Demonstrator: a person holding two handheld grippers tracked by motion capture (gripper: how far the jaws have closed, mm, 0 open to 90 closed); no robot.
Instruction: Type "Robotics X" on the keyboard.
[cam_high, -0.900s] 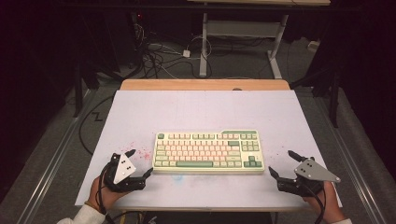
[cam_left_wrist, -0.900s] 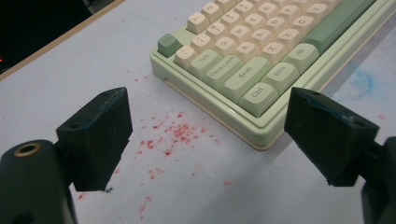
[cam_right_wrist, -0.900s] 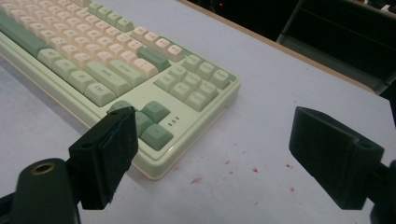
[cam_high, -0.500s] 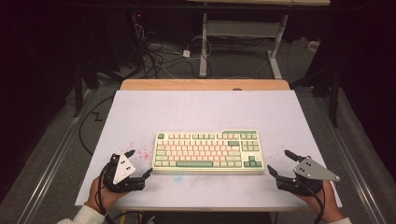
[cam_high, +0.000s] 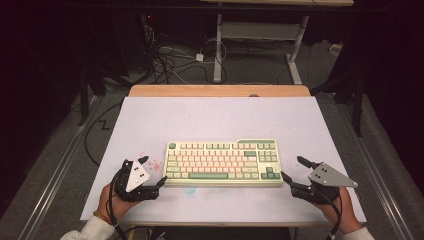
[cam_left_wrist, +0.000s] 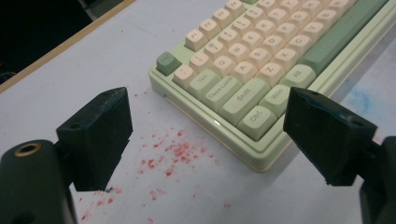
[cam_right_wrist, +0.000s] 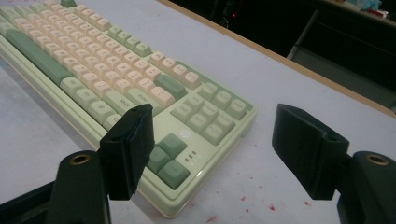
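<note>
White worktop (cam_high: 215, 120), red specks at its near left. Keyboard (cam_high: 222, 162): centred, near edge. Left tongs (cam_high: 153, 171): jaws wide apart, empty, by the keyboard's left end. Right tongs (cam_high: 291, 169): jaws wide apart, empty, by its right end.

Left tool (cam_high: 152, 171) sits near the table's (cam_high: 215, 117) front-left corner, right tool (cam_high: 295, 170) near its front-right; both have jaws spread wide, holding nothing.
</note>
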